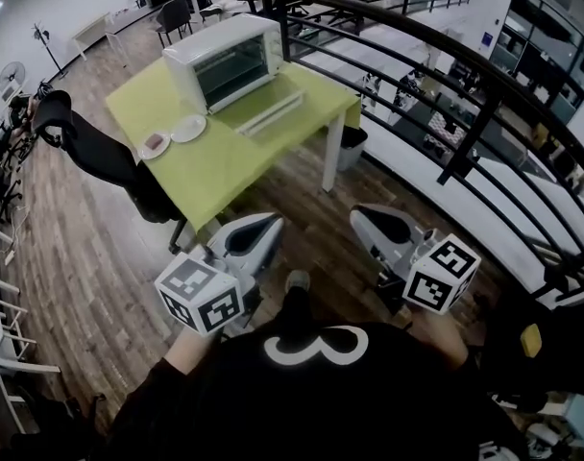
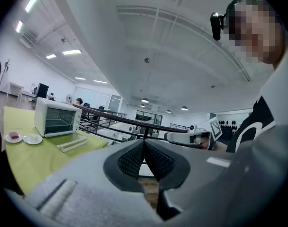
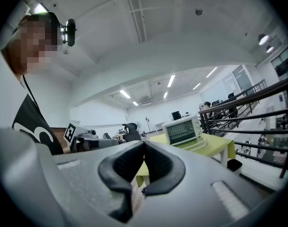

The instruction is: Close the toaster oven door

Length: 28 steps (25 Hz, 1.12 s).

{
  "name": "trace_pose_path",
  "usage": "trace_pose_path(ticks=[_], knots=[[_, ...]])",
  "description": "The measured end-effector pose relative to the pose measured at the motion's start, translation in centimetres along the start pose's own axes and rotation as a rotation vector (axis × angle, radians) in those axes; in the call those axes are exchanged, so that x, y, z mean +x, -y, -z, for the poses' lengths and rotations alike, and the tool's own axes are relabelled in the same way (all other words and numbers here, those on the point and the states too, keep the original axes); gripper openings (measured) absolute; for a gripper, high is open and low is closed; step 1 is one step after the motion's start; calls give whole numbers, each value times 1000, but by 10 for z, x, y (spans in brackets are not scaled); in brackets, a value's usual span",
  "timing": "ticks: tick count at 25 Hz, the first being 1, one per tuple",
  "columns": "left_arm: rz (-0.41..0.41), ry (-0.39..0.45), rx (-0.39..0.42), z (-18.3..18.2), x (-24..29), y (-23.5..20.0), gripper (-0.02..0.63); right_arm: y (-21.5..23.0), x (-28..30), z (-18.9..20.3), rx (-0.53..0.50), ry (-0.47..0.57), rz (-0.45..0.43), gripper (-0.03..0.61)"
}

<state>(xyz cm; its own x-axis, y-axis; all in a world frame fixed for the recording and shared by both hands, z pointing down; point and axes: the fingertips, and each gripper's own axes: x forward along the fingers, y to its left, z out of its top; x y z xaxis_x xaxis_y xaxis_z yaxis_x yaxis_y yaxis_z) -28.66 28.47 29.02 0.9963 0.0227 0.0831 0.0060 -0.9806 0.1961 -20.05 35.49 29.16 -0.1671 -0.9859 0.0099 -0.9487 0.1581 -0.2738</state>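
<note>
Toaster oven (image 1: 227,60) door (image 1: 265,103) down on green table (image 1: 225,161), L gripper (image 1: 258,227) & R gripper (image 1: 361,215) both closed, empty, well short of table

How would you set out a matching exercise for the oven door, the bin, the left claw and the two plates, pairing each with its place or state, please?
Things:
1. oven door
2. bin
3. left claw
4. plates

Places or states:
A. shut, with nothing in it
B. folded down, open
C. on the floor beside a leg of the table
D. on the table, left of the oven in the head view

Pairs: 1-B, 2-C, 3-A, 4-D
</note>
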Motion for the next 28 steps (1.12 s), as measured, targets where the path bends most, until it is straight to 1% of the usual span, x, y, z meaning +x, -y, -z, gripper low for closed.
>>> trace_pose_path(ticks=[3,6,9,13,16,19,25,28], knots=[[0,-4,-5,-1,17,-18,11,20,14,-1,9,-11,7,2],[1,-10,-10,-2,39,-56,11,49,47,-1,17,-17,9,2],[-5,-16,-21,-12,65,-94,12,81,81,-11,23,-24,10,2],[-14,-31,-46,-28,105,-156,12,129,134,-28,41,-38,11,2],[-19,-50,-67,-32,132,-211,12,166,182,-30,65,-55,16,2],[-22,-61,-71,-35,157,-262,12,199,228,-30,77,-66,18,2],[-25,-76,-74,-42,206,-345,12,266,303,-41,86,-71,25,2],[-33,-75,-82,-42,219,-373,12,286,329,-41,82,-85,24,2]])
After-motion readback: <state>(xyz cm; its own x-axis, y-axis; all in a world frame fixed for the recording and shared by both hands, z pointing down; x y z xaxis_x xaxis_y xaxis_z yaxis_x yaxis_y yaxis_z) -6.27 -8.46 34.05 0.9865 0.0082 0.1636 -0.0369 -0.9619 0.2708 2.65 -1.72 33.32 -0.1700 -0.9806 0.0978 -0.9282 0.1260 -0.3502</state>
